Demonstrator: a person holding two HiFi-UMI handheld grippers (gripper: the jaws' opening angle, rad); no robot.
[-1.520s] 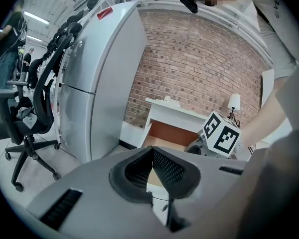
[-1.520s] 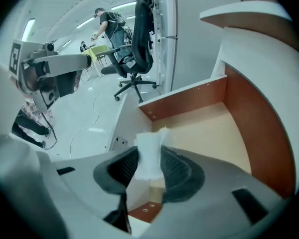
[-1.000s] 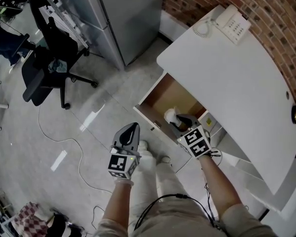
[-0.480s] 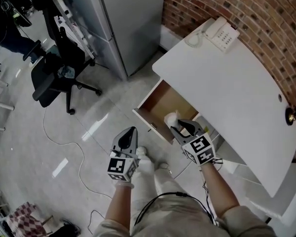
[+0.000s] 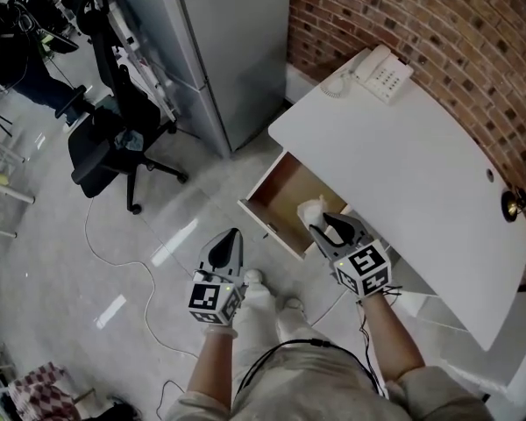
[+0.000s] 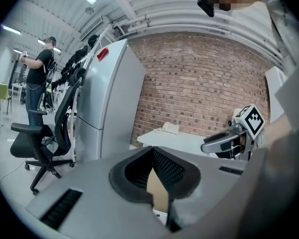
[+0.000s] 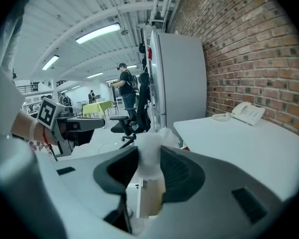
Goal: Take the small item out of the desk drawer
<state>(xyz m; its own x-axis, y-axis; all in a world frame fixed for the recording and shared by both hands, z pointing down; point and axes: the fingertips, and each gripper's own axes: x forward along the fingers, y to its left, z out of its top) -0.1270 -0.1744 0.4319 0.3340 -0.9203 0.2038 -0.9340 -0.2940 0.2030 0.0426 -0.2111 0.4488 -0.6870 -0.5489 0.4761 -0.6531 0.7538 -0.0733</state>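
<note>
Small white item, lower part hidden between right tool's jaws.

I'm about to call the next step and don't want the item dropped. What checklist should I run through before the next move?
1. Grip on item: ok. The right gripper has its fingers closed on the white item.
2. Item clear of the drawer: cannot tell. The head view shows it over the drawer's near corner, but not its height.
3. Left gripper free: ok. It is shut on nothing and stands apart from the drawer.
4. Place to set down: ok. The desk is bare near the drawer; the telephone sits at the far corner.
5. Drawer shut: not ok. It stands open.
</note>
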